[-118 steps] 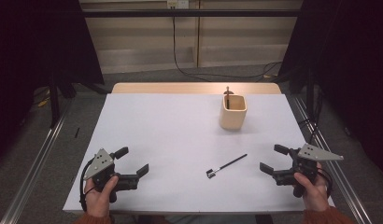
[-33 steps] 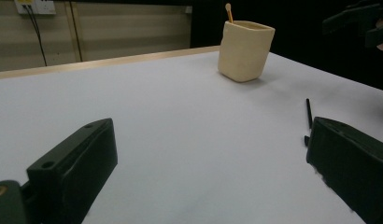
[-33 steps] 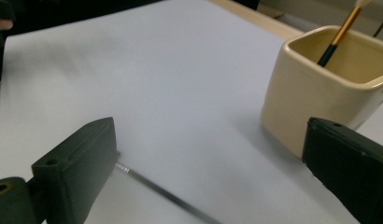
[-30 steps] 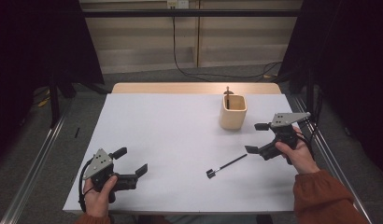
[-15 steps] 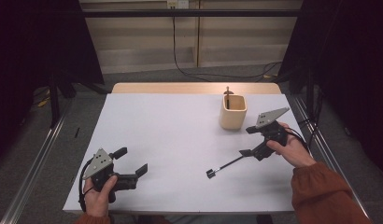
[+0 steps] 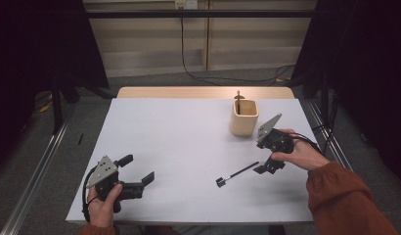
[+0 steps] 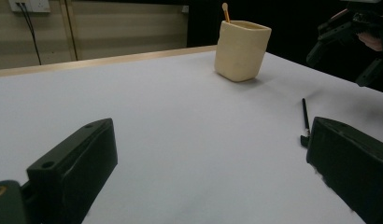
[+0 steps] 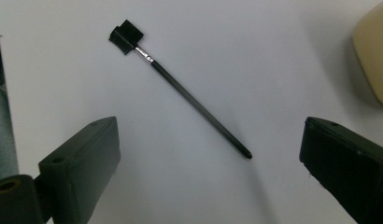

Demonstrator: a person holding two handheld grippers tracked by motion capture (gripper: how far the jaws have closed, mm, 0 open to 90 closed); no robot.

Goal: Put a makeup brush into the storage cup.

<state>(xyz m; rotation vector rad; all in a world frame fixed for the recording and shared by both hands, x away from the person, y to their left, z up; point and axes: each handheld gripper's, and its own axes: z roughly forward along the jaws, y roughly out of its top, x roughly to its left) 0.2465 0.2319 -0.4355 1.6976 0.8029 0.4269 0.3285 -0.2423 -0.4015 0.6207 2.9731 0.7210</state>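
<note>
The white table was pretty bare, just the cream cup at the back right with one tool already standing in it, which is probably where the thin black brush lying flat in front of it belonged. You had the right gripper tipped down over the brush's handle end, jaws wide and not touching it, lined up for a grab. Your left gripper sat wide open and empty at the near left edge, well out of the way.
</note>
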